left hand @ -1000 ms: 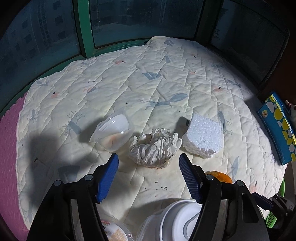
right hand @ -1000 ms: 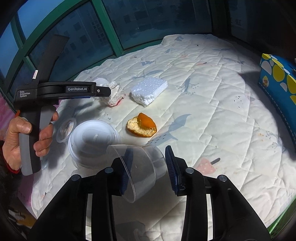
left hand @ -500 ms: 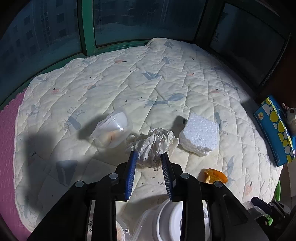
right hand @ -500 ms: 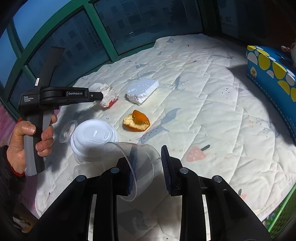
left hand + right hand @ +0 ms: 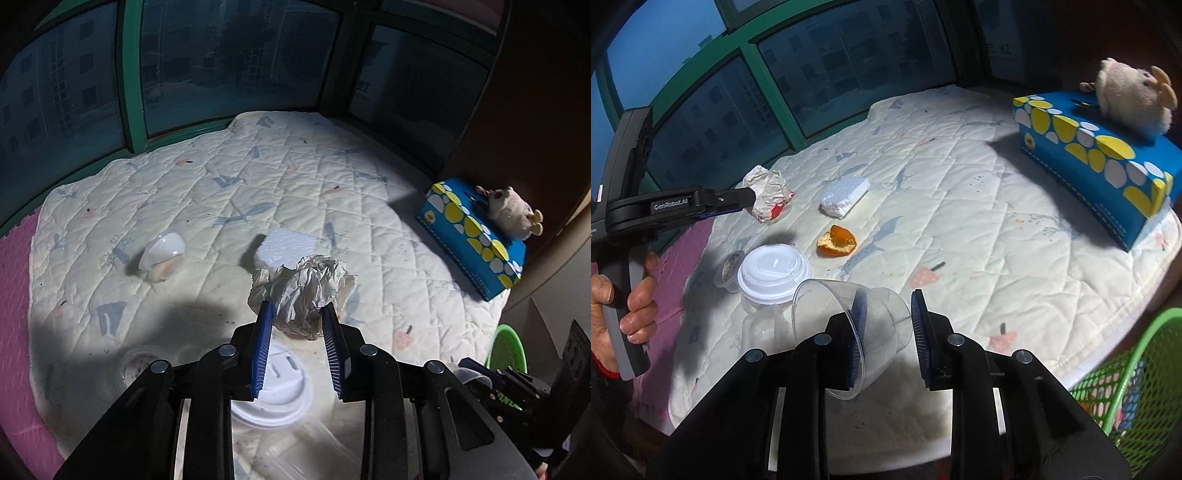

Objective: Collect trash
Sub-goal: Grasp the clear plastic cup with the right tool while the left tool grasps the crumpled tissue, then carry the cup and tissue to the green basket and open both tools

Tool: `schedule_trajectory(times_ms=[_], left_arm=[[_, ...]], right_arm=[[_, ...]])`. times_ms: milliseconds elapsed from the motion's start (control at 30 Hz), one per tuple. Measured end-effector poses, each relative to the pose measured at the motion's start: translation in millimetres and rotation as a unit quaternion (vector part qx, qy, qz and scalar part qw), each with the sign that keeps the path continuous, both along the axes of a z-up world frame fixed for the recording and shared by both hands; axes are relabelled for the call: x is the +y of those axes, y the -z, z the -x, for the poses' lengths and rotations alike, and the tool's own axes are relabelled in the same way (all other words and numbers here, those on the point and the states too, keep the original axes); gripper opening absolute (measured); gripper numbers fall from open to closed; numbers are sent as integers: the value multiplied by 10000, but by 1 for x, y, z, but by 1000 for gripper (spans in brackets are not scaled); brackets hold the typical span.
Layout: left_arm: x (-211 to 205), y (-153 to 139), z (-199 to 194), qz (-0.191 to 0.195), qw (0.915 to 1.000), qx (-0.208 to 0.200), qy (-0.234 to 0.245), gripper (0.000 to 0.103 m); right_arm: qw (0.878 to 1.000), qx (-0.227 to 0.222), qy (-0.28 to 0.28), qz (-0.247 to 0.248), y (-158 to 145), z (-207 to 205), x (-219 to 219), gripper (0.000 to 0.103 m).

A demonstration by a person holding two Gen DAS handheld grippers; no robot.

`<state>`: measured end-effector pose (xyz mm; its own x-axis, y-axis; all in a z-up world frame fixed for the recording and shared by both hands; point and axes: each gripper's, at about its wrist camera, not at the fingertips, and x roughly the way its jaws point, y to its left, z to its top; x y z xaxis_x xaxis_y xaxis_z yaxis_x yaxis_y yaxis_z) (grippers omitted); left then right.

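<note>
Left gripper (image 5: 297, 315): its 2 blue pads are pinching a crumpled paper wrapper (image 5: 301, 286), which is hanging clear of the quilted mat (image 5: 221, 192).
Right gripper (image 5: 884, 321): its jaws are clamping a clear plastic cup (image 5: 849, 332) lying on its side, mouth pointing left, with the left pad apparently sitting inside the cup wall.
Step in hand: both pieces of trash are being carried, and the likely target is the green mesh basket (image 5: 1137, 384) at the mat's right edge.
Doing it well: the wrapper is being gripped low on the wad, so pressure needs keeping firm until it is over the basket; a loose fold could slip free.
Cup handling: the wall is thin and flexing under the squeeze, so the cup should be swung slowly and let go only above the basket's opening.
Order: the right gripper is nearer the basket, so emptying it 1st is leaving room for the left.
Still lying out: an orange peel (image 5: 837, 242), a foam block (image 5: 844, 195), a white lidded container (image 5: 774, 271), a small sauce cup (image 5: 729, 267) and a clear domed lid (image 5: 162, 253).
Hard to make out: the wrapper is covering the orange peel and part of the foam block in the left view.
Cut off: only a corner of the basket is showing, so its contents are unclear.
Hidden: the container's body is sitting behind the grippers.
</note>
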<state>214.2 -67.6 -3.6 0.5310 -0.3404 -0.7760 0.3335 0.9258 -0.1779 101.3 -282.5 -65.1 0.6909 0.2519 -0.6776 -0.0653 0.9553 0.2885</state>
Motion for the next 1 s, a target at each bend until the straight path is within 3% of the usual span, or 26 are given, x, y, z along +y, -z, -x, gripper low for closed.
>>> schedule_trajectory(times_ms=[367, 567, 733, 833, 867, 1000], left_arm=[[-99, -12, 72, 254, 9929, -14, 1162, 27], [-156, -6, 103, 265, 9851, 81, 1697, 27], [-190, -1, 118, 225, 9800, 172, 1970, 27], [-204, 2, 127, 193, 9778, 201, 2079, 27], [-207, 2, 128, 184, 9770, 216, 2114, 27], [-224, 8, 136, 132, 9739, 291, 2248, 27]], right_arm=[[9918, -31, 1275, 41, -4, 95, -106, 25], [9777, 228, 2049, 406, 10, 139, -170, 26], [9641, 599, 2530, 540, 33, 151, -219, 27], [9573, 843, 2711, 540, 49, 152, -241, 32], [9551, 902, 2763, 573, 54, 151, -247, 40], [9485, 1083, 2880, 751, 67, 148, -262, 53]])
